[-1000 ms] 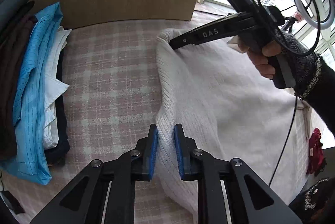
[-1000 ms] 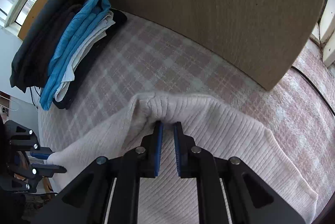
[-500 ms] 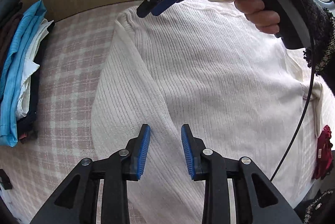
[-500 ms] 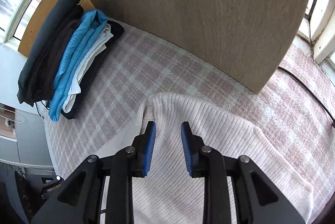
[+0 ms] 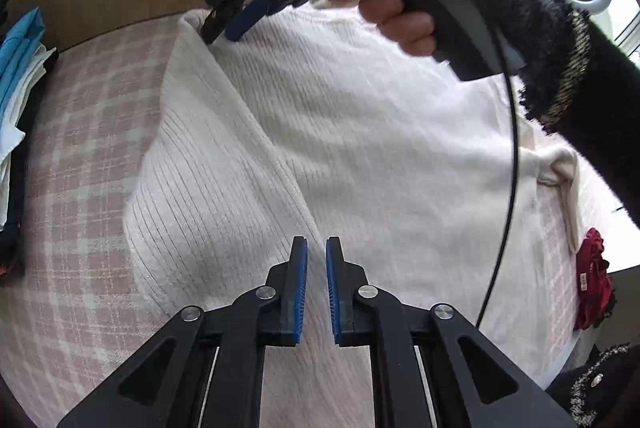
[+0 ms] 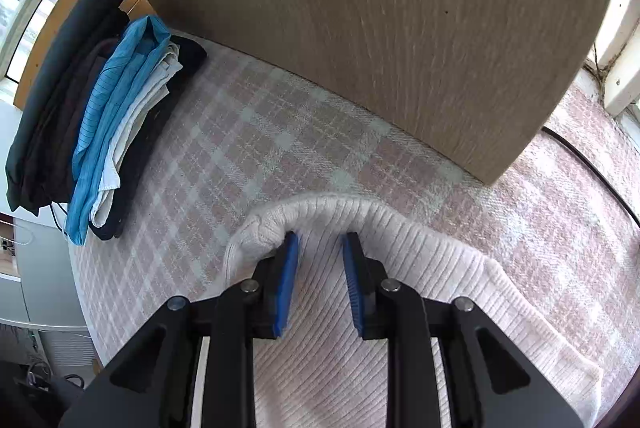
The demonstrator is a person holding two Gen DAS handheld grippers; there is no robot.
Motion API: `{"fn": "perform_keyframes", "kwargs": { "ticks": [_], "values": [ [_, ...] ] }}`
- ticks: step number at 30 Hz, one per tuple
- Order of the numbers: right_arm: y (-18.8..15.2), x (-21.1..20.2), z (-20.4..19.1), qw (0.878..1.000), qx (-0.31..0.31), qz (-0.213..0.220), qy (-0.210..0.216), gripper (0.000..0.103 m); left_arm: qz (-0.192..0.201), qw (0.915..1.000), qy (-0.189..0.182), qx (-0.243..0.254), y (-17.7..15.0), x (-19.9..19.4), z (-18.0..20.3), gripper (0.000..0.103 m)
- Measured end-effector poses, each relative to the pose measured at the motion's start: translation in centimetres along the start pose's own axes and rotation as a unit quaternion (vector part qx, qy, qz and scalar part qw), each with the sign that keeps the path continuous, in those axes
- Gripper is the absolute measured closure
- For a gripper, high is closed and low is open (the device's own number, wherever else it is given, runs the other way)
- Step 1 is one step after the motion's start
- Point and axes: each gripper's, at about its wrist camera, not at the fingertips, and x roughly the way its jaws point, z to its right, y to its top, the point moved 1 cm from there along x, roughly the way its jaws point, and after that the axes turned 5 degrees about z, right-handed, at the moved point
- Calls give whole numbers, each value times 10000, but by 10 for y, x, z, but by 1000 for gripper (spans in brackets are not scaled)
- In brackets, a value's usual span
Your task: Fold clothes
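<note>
Left wrist view shows the white sweater [image 5: 320, 132] spread on the checked bed [image 5: 80, 156], with one sleeve folded over its body. Near the sweater's top corner, the right hand-held gripper [image 6: 320, 248] is spread apart, holding nothing. Near its lower part, the left hand-held gripper [image 5: 316, 256] is almost closed, gripping nothing. Good folding needs flat cloth and matched edges.
</note>
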Motion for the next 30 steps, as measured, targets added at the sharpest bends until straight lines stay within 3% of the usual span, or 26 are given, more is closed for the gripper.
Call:
{"fn": "perform_keyframes", "kwargs": {
  "ticks": [3, 6, 8, 10, 11, 16, 17, 18, 19, 30],
  "values": [
    [-2, -13, 4, 9998, 143, 87, 64, 78, 263, 9984, -367, -338, -9, -31, -13, 81],
    [-8, -31, 7, 9987, 335, 176, 355, 78, 825, 9963, -59, -252, -23, -76, -33, 65],
    [-12, -39, 3, 9971, 377, 143, 643, 75, 846, 9958, 249, -229, -27, -85, -57, 65],
    [-20, -37, -11, 9954, 241, -45, 922, 62, 688, 9959, 518, -281, -28, -78, -79, 65],
    [-24, -31, -20, 9965, 85, -151, 816, 57, 606, 9961, 579, -288, -29, -73, -87, 66],
    [-41, -4, -40, 9974, -323, -526, 369, 57, 352, 9969, 707, 33, -26, -38, -97, 67],
    [-43, -5, -42, 9979, -401, -404, 295, 65, 351, 9973, 630, 96, -24, -34, -95, 67],
    [-43, -6, -44, 9975, -497, -384, 308, 94, 353, 9978, 538, 144, -22, -30, -93, 67],
    [-44, -7, -44, 9969, -459, -448, 465, 98, 370, 9980, 471, 191, -19, -29, -90, 67],
    [-48, -26, -19, 9971, -100, -367, 656, 99, 497, 9975, -31, 503, 18, -15, -75, 67]
  ]
}}
